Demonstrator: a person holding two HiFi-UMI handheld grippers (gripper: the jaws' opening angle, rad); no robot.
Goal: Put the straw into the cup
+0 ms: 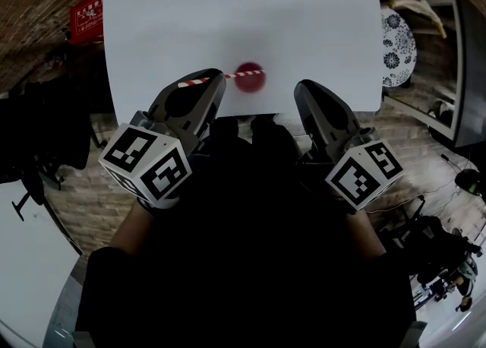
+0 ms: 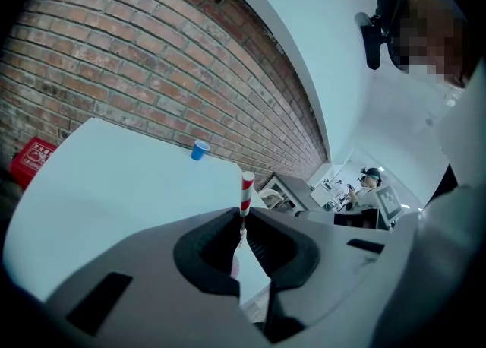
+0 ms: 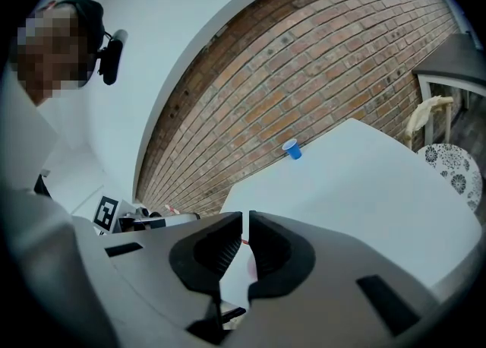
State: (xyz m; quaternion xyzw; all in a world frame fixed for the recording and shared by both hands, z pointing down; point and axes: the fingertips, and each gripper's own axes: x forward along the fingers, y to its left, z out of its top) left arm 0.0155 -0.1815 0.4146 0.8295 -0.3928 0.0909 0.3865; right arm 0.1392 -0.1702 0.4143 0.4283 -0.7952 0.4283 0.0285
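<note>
While my left gripper [image 1: 216,80] is clenched on the red-and-white striped straw [image 1: 220,77], my right gripper [image 1: 305,92] hangs beside it with its jaws pressed together on nothing. The white table [image 1: 228,4] carries a red cup [image 1: 249,79] close to the middle of its near edge. From the head view the straw lies nearly level, its free end reaching over that cup; whether it touches the rim I cannot tell. In the left gripper view the straw stands up out of my closed jaws. A small blue cup [image 3: 292,150] sits at the table's far edge, by the brick wall [image 3: 304,88].
</note>
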